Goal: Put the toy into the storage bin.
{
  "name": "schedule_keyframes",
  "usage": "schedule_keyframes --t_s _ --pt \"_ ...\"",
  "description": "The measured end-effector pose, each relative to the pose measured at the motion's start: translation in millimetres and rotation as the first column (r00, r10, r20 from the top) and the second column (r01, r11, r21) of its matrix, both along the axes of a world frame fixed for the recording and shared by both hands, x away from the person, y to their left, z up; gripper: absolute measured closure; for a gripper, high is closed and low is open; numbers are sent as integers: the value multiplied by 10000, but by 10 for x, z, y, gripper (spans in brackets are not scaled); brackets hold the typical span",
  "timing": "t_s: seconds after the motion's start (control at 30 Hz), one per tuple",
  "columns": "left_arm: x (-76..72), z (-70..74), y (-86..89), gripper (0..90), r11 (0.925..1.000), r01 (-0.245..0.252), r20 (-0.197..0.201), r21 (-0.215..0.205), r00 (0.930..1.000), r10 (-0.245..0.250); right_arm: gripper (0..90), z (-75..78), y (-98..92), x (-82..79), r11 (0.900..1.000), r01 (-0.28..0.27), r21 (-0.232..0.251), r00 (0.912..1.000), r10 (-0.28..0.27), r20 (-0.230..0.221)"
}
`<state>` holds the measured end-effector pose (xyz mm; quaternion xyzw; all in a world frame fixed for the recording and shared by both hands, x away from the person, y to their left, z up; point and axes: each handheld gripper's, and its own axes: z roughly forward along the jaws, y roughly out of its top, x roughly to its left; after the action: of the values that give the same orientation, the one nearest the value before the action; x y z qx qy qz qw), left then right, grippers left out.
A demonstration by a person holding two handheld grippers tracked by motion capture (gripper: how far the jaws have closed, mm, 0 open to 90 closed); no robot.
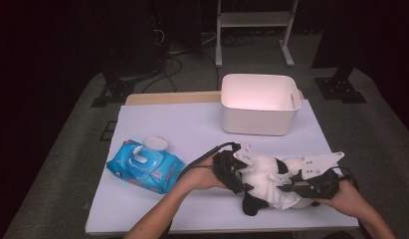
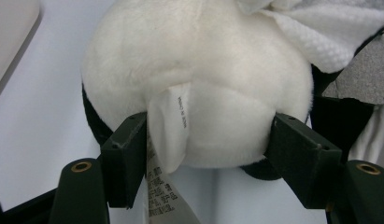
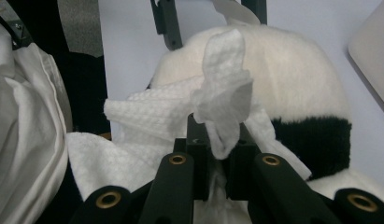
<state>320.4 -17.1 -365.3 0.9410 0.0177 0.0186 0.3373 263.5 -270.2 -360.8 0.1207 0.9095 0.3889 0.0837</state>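
Wiping of a black-and-white plush panda toy, mid-process. The toy lies on the near right part of the pale lilac counter, held between both grippers. The left gripper has its jaws clamped on the toy's white rounded end beside the sewn-in label. The right gripper has its jaws together, pinching a crumpled white textured wet wipe that rests against the toy's body. The blue soft pack of wet wipes lies at the near left with its lid open, so a wipe is already drawn. The white plastic bin at the far side appears empty; judged remaining: finishing the wiping, then disposal or stowing.
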Motion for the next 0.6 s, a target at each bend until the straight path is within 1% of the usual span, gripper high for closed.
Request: schedule_keyframes --t_s 0.1,0.17,0.37,0.43,0.47,0.5,0.6 --pt "-5 2 -30 309 10000 34 25 7 10000 -34 822 32 87 0 9997 -204 -94 9997 205 163" --pt "-6 3 -41 309 10000 17 55 46 10000 -17 822 58 214 13 9990 -417 -181 9987 422 300" --pt "-3 -8 -41 309 9999 28 95 99 10000 -28 822 85 524 73 9945 -1034 -144 9936 1040 433" --pt "1 -16 -18 309 10000 32 55 86 10000 -32 821 76 583 80 9931 -1149 -216 9922 1158 469" --pt "1 -22 -6 309 10000 3 -1 -30 10000 -3 821 76 584 83 9930 -1160 -214 9920 1169 468" --pt "0 -23 0 310 10000 13 -21 -55 10000 -13 820 77 565 82 9936 -1113 -171 9930 1119 384" --pt "-5 -27 -6 311 9999 34 -6 -136 10000 -34 819 83 479 59 9952 -972 -92 9947 974 321"
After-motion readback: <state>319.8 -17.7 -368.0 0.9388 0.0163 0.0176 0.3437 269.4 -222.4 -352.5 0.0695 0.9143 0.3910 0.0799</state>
